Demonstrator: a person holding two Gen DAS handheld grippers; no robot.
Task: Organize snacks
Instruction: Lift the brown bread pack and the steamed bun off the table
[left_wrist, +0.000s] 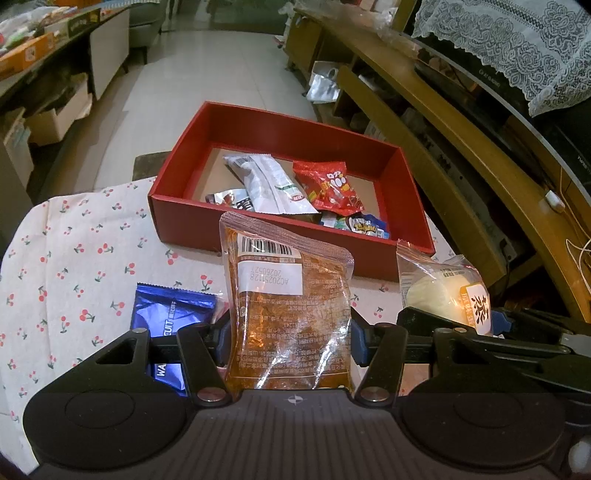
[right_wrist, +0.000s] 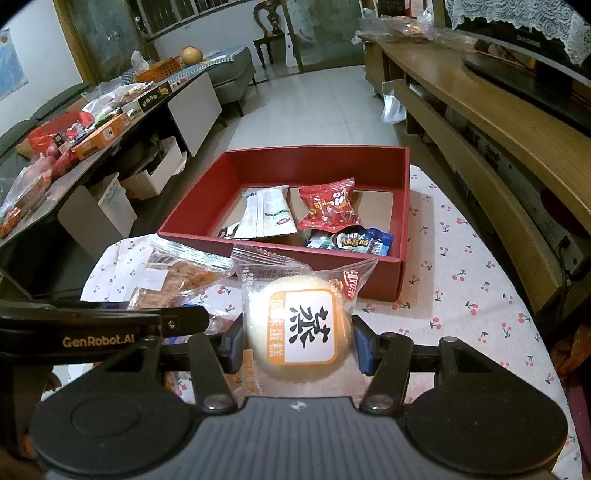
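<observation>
Left gripper (left_wrist: 288, 343): tilted downward, jaws clamped on the orange snack pouch (left_wrist: 286, 306), which is held upright above the cloth.
Right gripper (right_wrist: 297, 341): tilted downward beside the left one, jaws pressed on the round cake packet (right_wrist: 301, 321).
Red box (right_wrist: 280, 254): ahead of both grippers on the cherry-print tablecloth (left_wrist: 74, 266), with several snacks inside.
Blue biscuit pack (left_wrist: 170, 314): lying on the cloth, partly under the left gripper.

A home living room is shown. Pale floor tiles (right_wrist: 314, 107) are seen beyond the cherry-print cloth (right_wrist: 476, 258). Right of the tiles, a long wooden TV cabinet (right_wrist: 491, 122) carries a lace-draped screen (right_wrist: 524, 70). Left of them, a cluttered low table (right_wrist: 184, 99) and a grey sofa (right_wrist: 232, 74) are seen; beyond, a carved wooden chair (right_wrist: 269, 33).
</observation>
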